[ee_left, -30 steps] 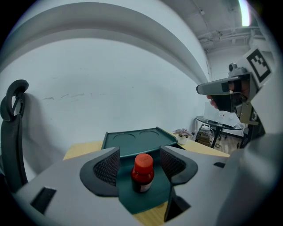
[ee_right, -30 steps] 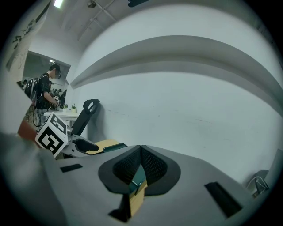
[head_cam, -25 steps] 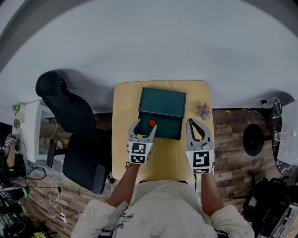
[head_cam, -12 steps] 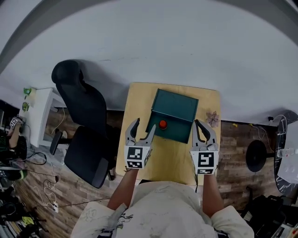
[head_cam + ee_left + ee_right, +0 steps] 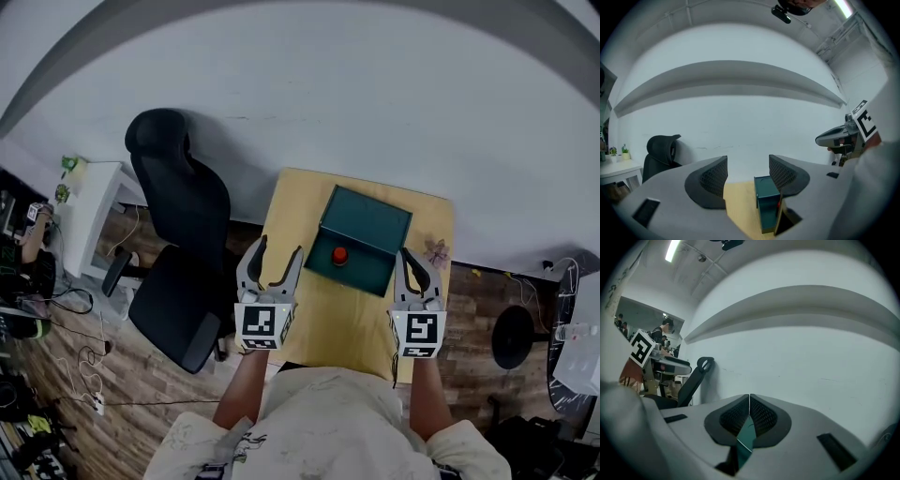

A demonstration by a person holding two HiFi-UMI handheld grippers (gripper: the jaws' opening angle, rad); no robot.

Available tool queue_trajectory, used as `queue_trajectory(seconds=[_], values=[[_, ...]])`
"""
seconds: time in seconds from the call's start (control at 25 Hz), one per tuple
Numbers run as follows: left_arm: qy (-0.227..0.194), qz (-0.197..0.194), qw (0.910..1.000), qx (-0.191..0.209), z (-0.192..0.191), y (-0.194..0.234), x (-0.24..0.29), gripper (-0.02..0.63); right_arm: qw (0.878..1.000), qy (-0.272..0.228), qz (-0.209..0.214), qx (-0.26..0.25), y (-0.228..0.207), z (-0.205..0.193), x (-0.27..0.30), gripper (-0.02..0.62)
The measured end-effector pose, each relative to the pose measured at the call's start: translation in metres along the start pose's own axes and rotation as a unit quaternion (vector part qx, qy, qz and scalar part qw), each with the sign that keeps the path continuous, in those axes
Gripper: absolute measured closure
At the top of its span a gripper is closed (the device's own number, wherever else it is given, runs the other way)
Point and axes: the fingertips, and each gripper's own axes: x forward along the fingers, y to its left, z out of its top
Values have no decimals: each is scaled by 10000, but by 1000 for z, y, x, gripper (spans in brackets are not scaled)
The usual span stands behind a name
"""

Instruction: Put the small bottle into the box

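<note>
A dark green box (image 5: 367, 222) stands open on the small wooden table (image 5: 323, 314). The small bottle, seen as a red cap (image 5: 339, 254), sits inside the box's open front part. My left gripper (image 5: 277, 248) is open and empty, off the box's left side near the table's left edge. My right gripper (image 5: 409, 255) is shut on nothing beside the box's right side. In the left gripper view the box (image 5: 766, 201) lies ahead between the open jaws of the left gripper (image 5: 747, 176). In the right gripper view a sliver of the box (image 5: 746, 440) shows below the right gripper (image 5: 749, 409).
A black office chair (image 5: 181, 237) stands close to the table's left side. A small dried flower (image 5: 436, 251) lies at the table's right edge. A white desk (image 5: 91, 200) is further left, a round black stand base (image 5: 512, 336) to the right. A white wall is behind.
My left gripper has drawn back to the left, away from the box, and the bottle stays inside. The right gripper has held beside the box. The head view has shifted.
</note>
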Motion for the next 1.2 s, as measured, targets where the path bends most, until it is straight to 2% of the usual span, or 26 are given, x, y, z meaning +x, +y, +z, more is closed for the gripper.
queue_trajectory(seconds=[0.16, 0.48, 1.0, 1.04, 1.16, 1.2], values=[[-155, 31, 9998, 77, 10, 1, -6, 341, 10000, -65, 35, -47, 2, 3, -3, 577], [-186, 14, 9998, 25, 10, 3, -6, 341, 10000, -65, -19, 9, 4, 5, -8, 577], [-275, -236, 9993, 26, 15, -7, 2, 345, 9999, -41, -96, 24, 0, 5, -6, 577], [-297, -251, 9992, 35, 16, -8, 2, 358, 9999, -40, -97, 24, 0, 5, -6, 577], [-363, -249, 9990, 29, 18, -9, 0, 463, 9999, -38, -95, 33, 1, 6, -6, 577], [-376, -244, 9990, 19, 18, -9, 0, 481, 9999, -41, -95, 39, 1, 6, -6, 577]])
